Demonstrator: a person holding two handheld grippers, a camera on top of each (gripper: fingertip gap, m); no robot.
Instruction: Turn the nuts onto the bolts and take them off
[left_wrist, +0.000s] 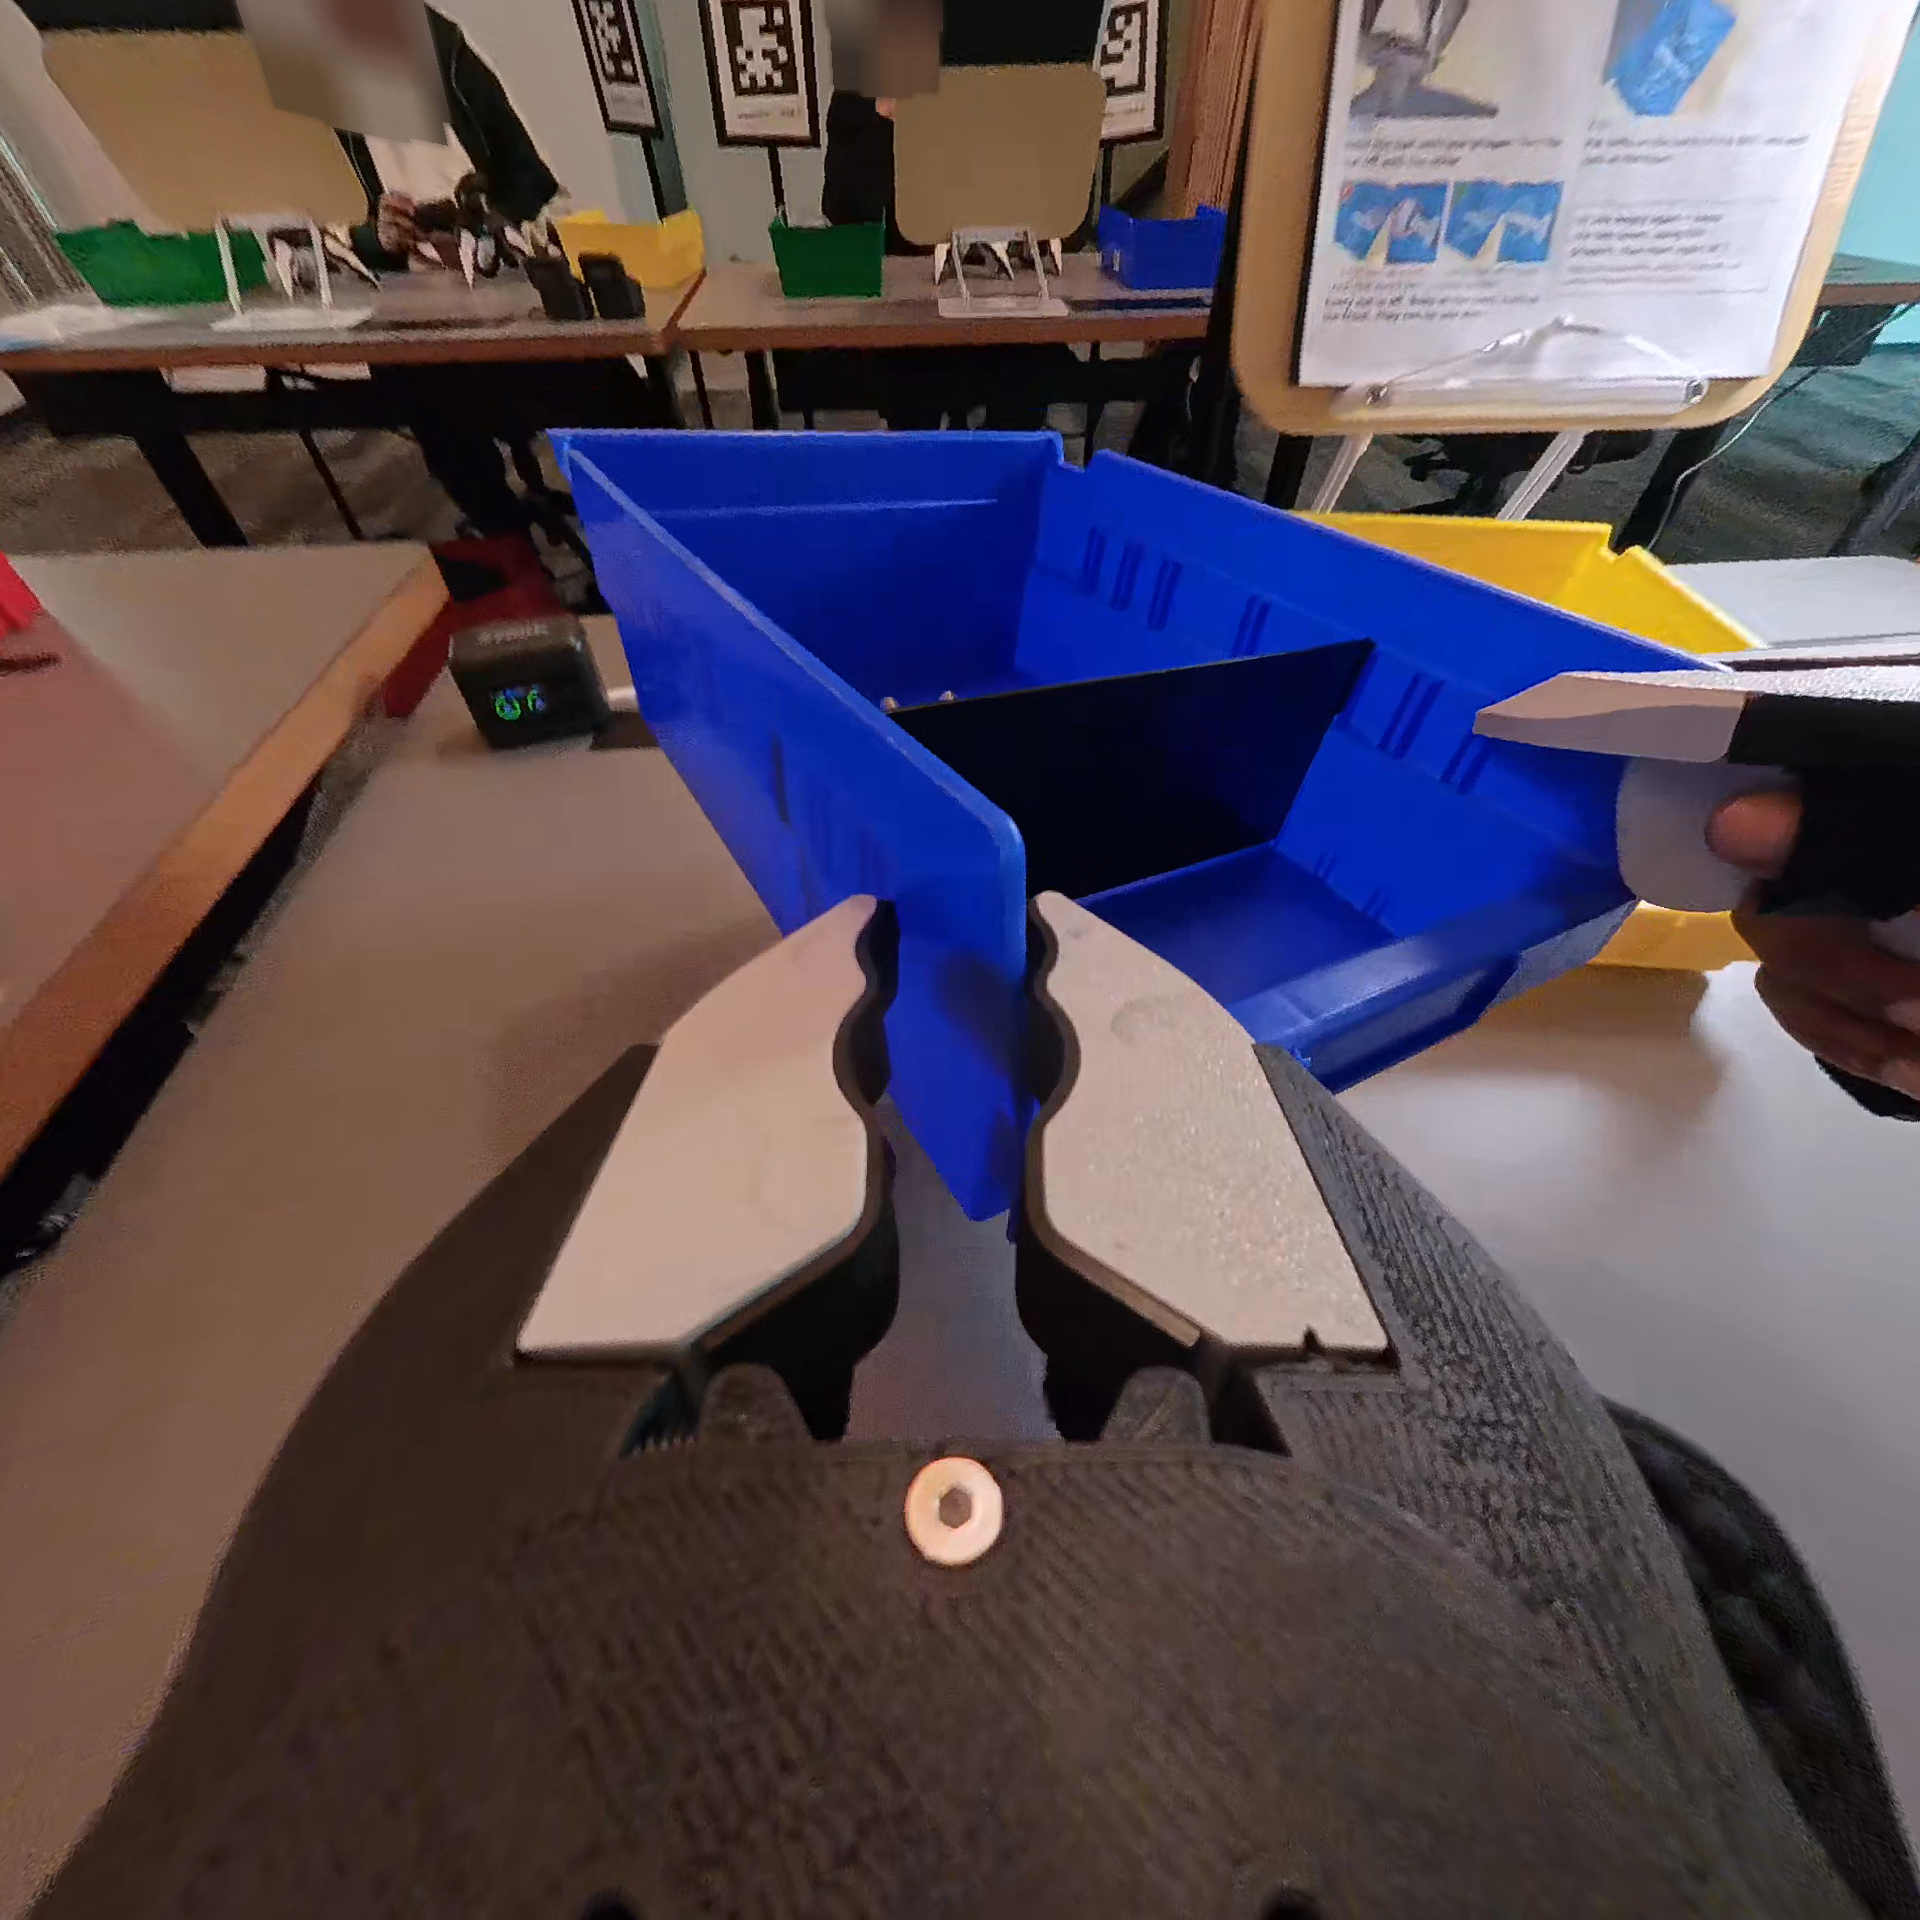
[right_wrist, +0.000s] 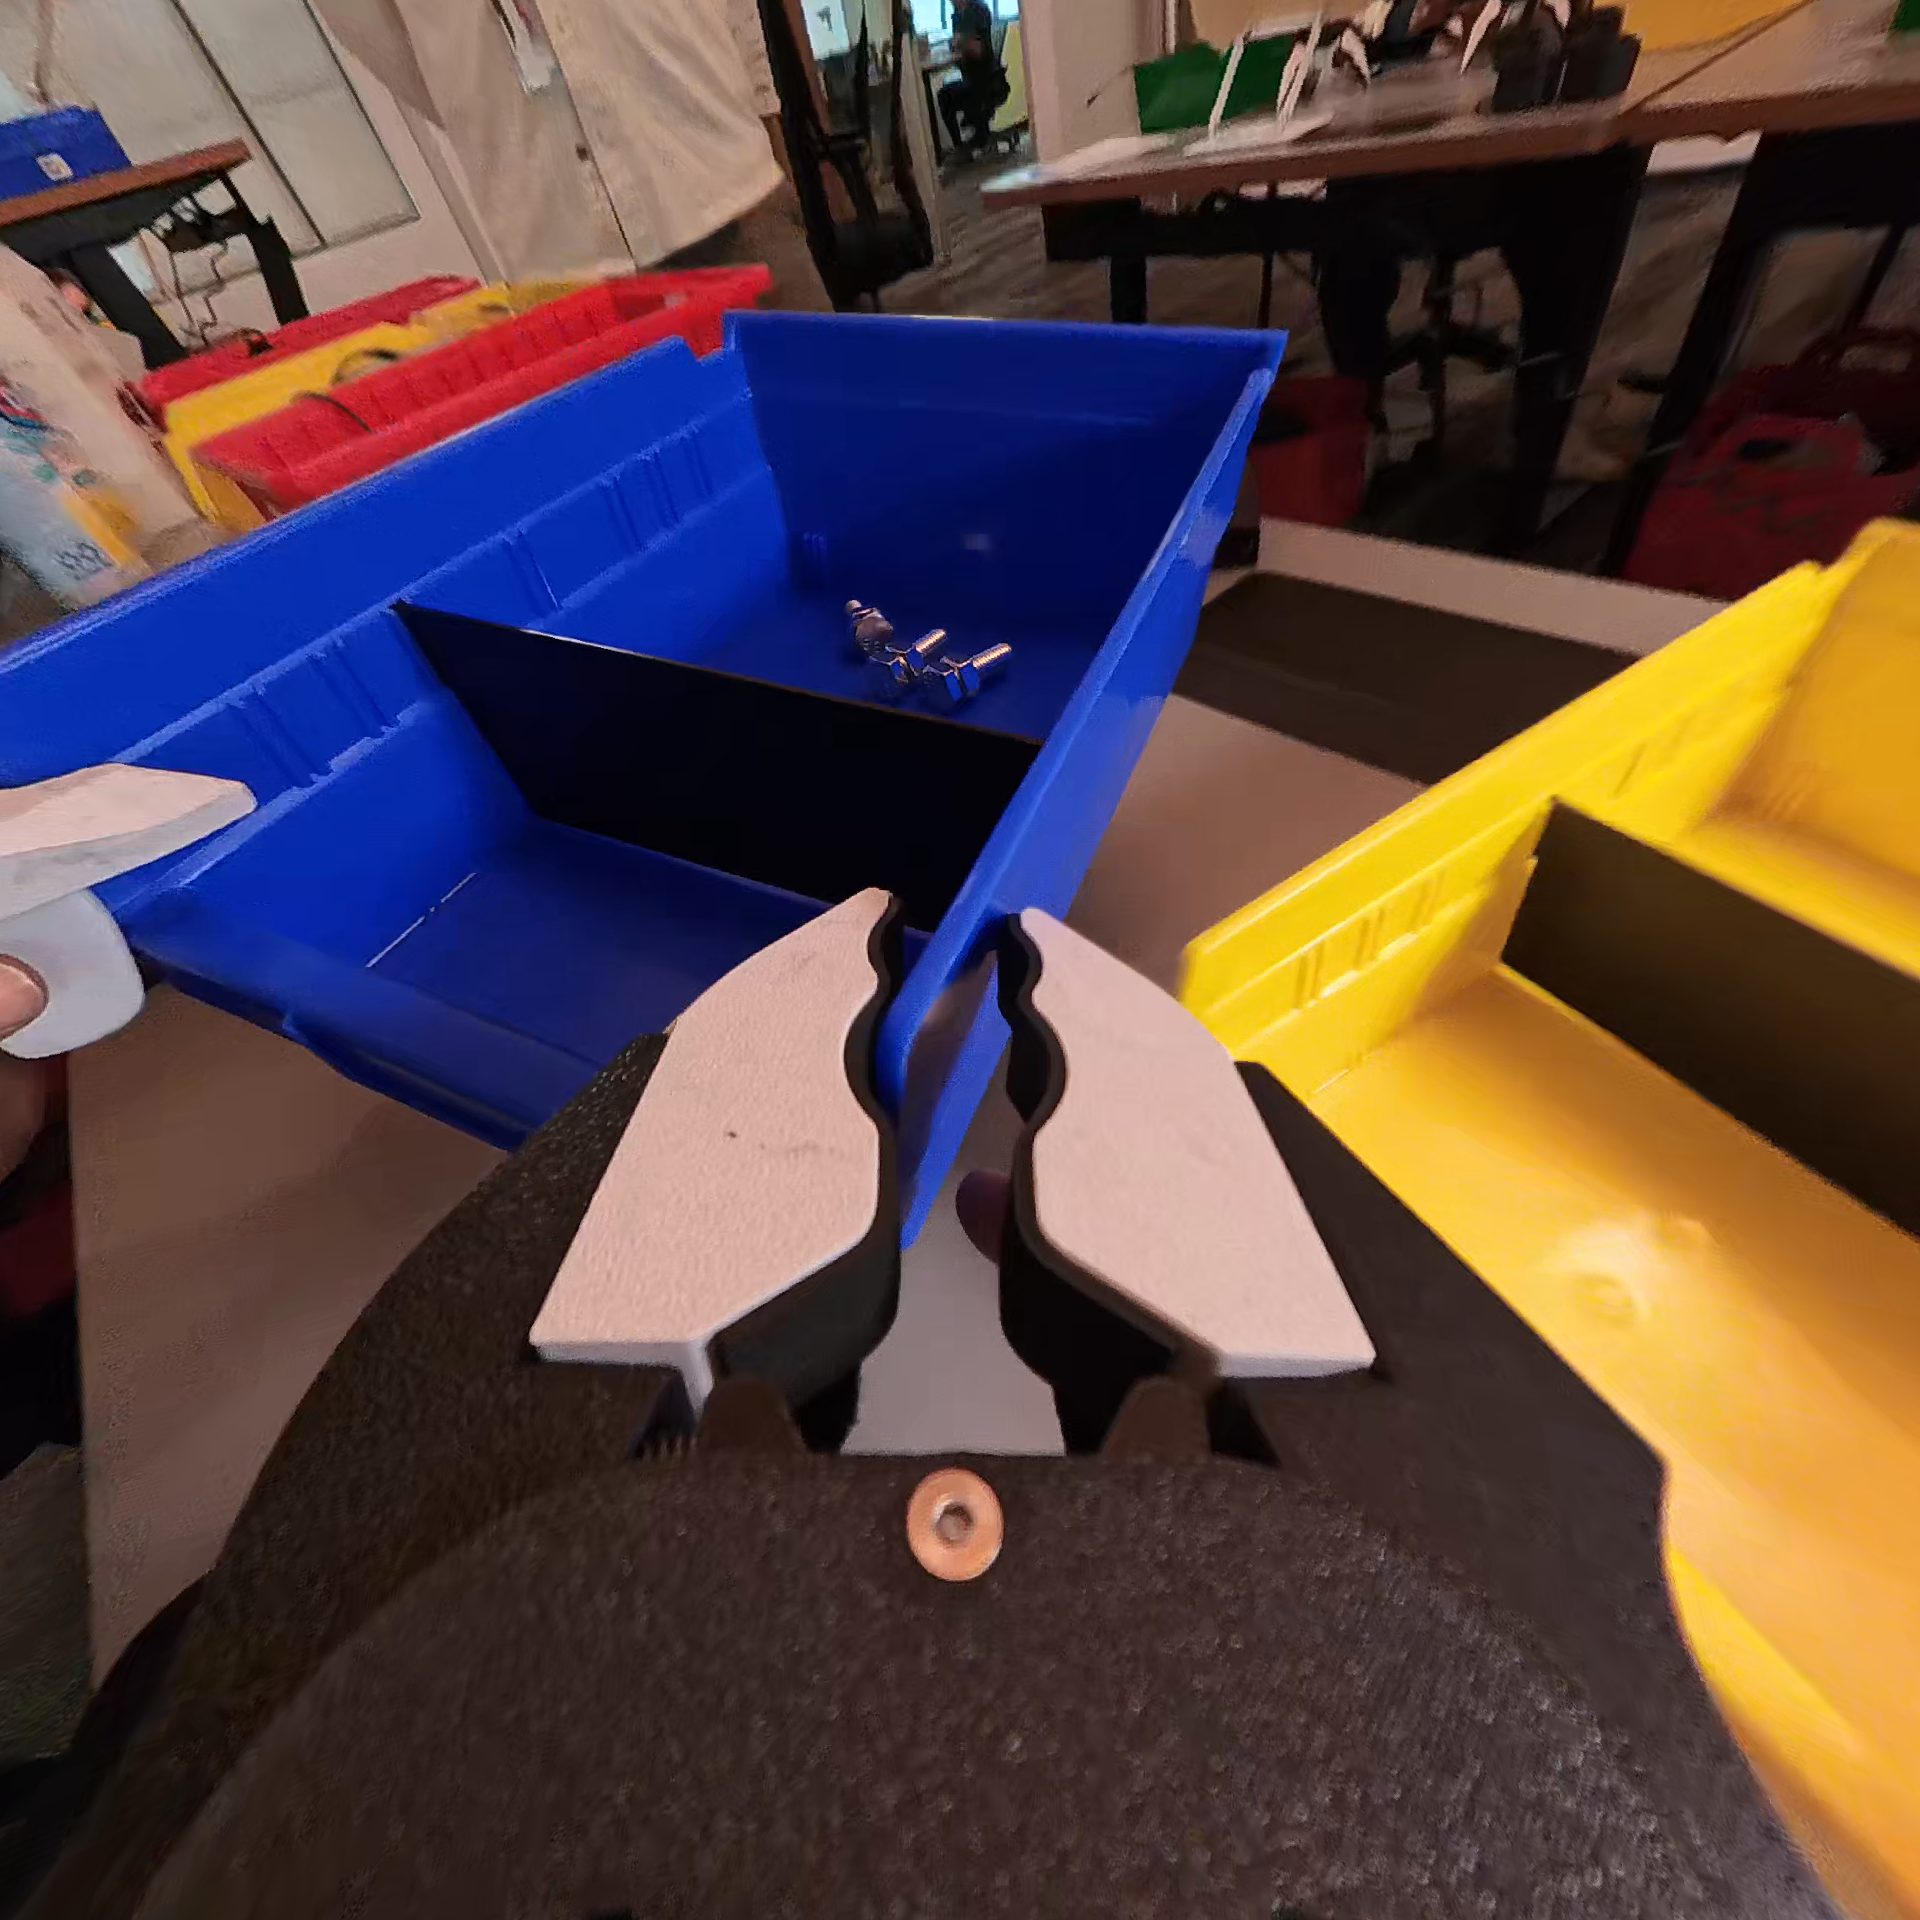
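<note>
Where the bolts (right_wrist: 925, 657) lie, nuts threaded on, is the far compartment of the blue bin (right_wrist: 582, 582), heaped together with shafts pointing mostly rightward and away in the right wrist view. A black divider (right_wrist: 727, 769) splits the bin; its near compartment holds nothing. The left gripper (left_wrist: 951, 914) pinches one side wall, the right gripper (right_wrist: 951, 914) the opposite wall. The bin sits on a grey table (left_wrist: 520, 1018), a yellow bin (right_wrist: 1558, 1091) just beside it, with workshop tables behind.

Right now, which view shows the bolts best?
Right wrist view: the bolts lie in plain sight in the blue bin's far compartment. Left wrist view shows only small tips above the black divider.
</note>
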